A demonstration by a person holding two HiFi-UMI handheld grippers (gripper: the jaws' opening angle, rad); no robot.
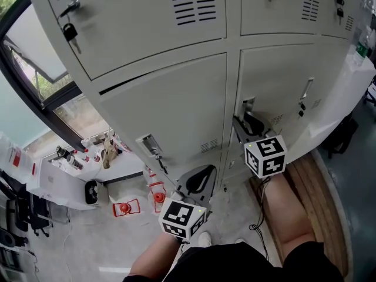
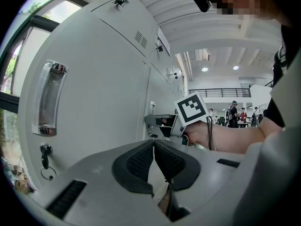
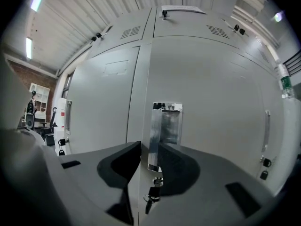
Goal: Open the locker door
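A bank of grey lockers (image 1: pixel 176 98) fills the head view. The lower door (image 3: pixel 216 121) straight ahead of me has a chrome recessed handle (image 3: pixel 165 131) (image 1: pixel 248 106) with a key (image 3: pixel 153 192) hanging just under it. My right gripper (image 3: pixel 149 149) (image 1: pixel 242 121) points level at that handle; its jaws stand part open astride the handle's left edge, with a sliver of door showing beside the left pad. My left gripper (image 2: pixel 153 142) (image 1: pixel 197 184) hangs back from the neighbouring door, shut with nothing in it. In the left gripper view, the right gripper (image 2: pixel 162 124) is visible at the door.
The door to the left has its own handle (image 2: pixel 49 98) and key (image 2: pixel 45 150). An upper door also holds a key (image 1: pixel 69 31). A window (image 1: pixel 35 46) is at far left. White boxes and red items (image 1: pixel 126 207) litter the floor. A wooden bench (image 1: pixel 317 187) runs along the right.
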